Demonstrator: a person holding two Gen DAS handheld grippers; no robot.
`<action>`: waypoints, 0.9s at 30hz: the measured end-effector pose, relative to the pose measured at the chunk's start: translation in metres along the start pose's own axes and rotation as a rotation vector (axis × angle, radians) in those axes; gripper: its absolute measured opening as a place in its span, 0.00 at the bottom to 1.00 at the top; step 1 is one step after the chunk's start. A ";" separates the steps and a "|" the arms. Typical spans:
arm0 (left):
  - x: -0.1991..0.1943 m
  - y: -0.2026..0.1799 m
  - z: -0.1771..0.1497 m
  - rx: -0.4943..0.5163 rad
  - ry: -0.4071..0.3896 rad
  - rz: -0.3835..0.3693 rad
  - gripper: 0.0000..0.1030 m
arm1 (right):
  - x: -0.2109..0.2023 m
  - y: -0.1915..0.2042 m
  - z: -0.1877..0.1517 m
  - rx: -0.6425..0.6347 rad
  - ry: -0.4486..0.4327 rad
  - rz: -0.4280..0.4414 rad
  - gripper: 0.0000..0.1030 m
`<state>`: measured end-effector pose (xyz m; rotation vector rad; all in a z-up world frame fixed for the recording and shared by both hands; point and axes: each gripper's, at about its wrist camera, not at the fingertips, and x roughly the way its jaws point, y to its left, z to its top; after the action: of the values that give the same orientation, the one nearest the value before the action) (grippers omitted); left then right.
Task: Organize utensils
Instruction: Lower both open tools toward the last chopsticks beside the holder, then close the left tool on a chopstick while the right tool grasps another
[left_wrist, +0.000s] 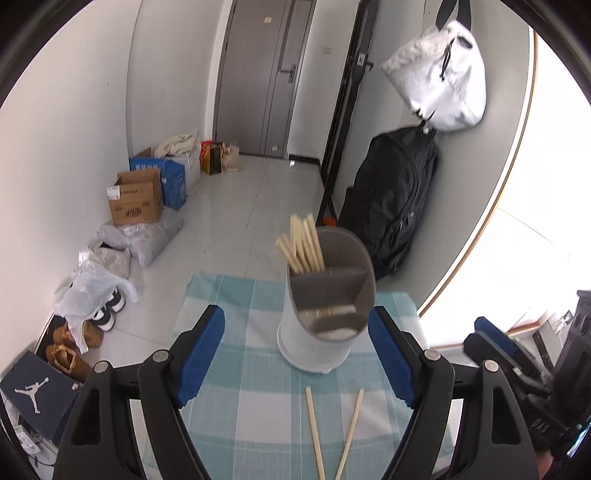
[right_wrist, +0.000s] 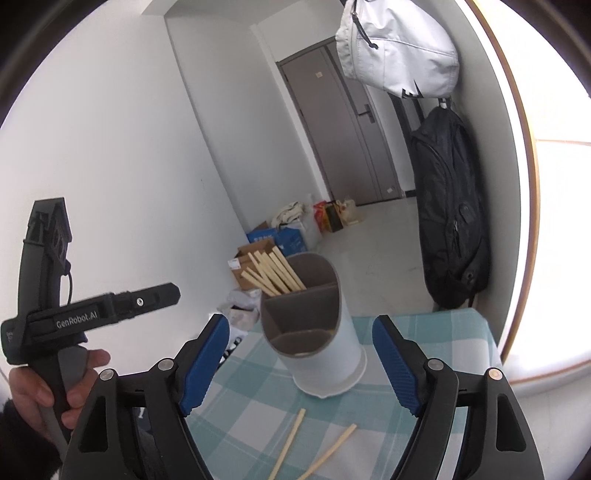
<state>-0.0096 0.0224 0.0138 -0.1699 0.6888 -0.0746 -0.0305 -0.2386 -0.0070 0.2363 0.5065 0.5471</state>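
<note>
Left tool (left_wrist: 295, 354) spread wide, nothing between blue pads, hovering over checked cloth (left_wrist: 240, 406) on the surface. Right tool (right_wrist: 301, 363) likewise spread, empty; also visible at 3 o'clock edge of left view. Person's hand (right_wrist: 40, 391) gripping left tool's handle at 8 o'clock of right view.

Two loose chopsticks (left_wrist: 314, 432) flat on cloth at 6 o'clock, nearest the tools, angled toward each other and meeting near the bottom frame edge; whether touching cannot be told. Same pair in right view (right_wrist: 288, 446), at 6 o'clock.

Utensil holder (left_wrist: 321, 325) just beyond, around 12 o'clock from the loose pair, upright on cloth, white body, grey divided insert. Bundle of chopsticks (left_wrist: 303, 247) standing in far compartment, leaning toward 11 o'clock. Near compartments hard to read, something pale inside one.

Farther out: shoes and bags on floor at 9 o'clock, cardboard boxes (left_wrist: 136, 199) at 10 o'clock, grey door (left_wrist: 266, 74) at 12 o'clock, black backpack (left_wrist: 391, 199) and white bag (left_wrist: 439, 81) hanging at 1–2 o'clock.
</note>
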 end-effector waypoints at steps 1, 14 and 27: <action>0.004 0.001 -0.005 -0.006 0.013 0.001 0.74 | 0.000 -0.002 -0.002 0.006 0.007 -0.010 0.82; 0.071 0.012 -0.053 -0.045 0.273 0.025 0.74 | 0.030 -0.034 -0.041 0.131 0.251 -0.181 0.85; 0.117 -0.006 -0.073 0.066 0.480 0.065 0.74 | 0.043 -0.055 -0.047 0.198 0.331 -0.223 0.93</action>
<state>0.0338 -0.0079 -0.1131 -0.0649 1.1683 -0.0760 0.0004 -0.2573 -0.0833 0.2749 0.8991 0.3175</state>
